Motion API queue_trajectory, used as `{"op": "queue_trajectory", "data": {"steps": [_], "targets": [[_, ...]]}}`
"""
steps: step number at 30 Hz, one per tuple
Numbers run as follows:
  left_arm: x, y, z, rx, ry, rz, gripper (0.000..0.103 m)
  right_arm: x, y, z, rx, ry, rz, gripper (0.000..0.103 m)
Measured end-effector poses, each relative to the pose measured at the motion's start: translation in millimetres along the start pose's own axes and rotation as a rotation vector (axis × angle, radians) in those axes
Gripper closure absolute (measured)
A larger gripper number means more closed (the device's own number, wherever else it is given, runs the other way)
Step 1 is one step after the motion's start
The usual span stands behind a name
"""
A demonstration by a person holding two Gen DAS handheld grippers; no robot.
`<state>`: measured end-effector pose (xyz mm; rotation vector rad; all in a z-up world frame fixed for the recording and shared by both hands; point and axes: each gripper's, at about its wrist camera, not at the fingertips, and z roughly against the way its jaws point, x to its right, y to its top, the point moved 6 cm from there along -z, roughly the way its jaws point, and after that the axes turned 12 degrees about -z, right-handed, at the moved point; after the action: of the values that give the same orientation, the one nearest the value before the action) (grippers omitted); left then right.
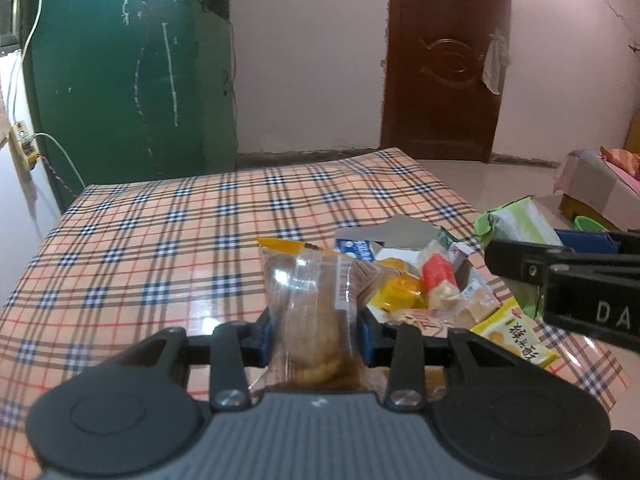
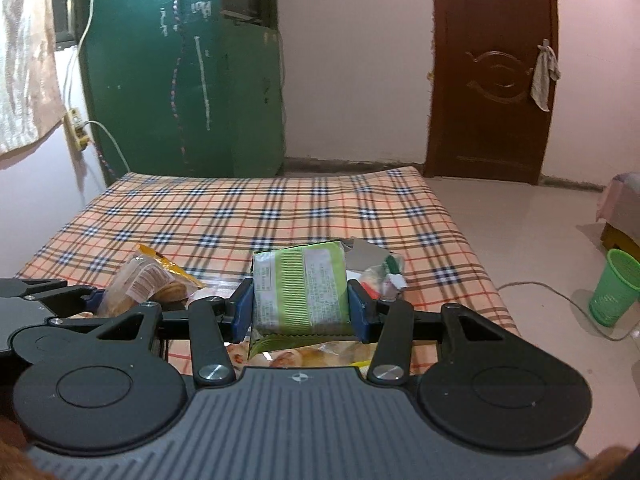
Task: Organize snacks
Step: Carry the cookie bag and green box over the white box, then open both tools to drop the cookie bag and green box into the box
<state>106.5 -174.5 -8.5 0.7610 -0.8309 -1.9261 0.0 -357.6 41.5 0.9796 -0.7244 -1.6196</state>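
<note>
Your left gripper (image 1: 316, 332) pinched the clear-wrapped pastry (image 1: 310, 312) between its fingers, and your right gripper (image 2: 301, 308) clamped the green packet (image 2: 300, 286) likewise. The open snack box (image 1: 404, 240) sat just beyond your fingertips. You probably needed gentle pressure, since both wrappers looked crushable.

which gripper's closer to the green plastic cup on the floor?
Right. The right gripper, shut on the green packet, is over the table's right side, the green cup beyond that edge. The left gripper, holding the clear-wrapped pastry, sits further left.
</note>
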Motion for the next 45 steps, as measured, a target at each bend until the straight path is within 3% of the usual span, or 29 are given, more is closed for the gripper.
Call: {"op": "queue_trajectory", "data": {"steps": [19,33,41,44,45], "targets": [[44,15,-33,-0.012,-0.093,-0.051,0.065,54,0,-22,-0.027,-0.085,-0.055,0.047],[67,32,-63,-0.003,-0.163,-0.087,0.065,51,38,-84,-0.044,-0.072,-0.040,0.047],[79,35,-79,0.035,-0.258,-0.105,0.064,52,60,-130,-0.051,-0.060,-0.046,0.047],[82,32,-82,0.036,-0.284,-0.105,0.057,50,67,-139,-0.030,-0.039,-0.049,0.042],[81,31,-82,0.035,-0.285,-0.099,0.054,50,68,-142,-0.026,-0.043,-0.046,0.030]]}}
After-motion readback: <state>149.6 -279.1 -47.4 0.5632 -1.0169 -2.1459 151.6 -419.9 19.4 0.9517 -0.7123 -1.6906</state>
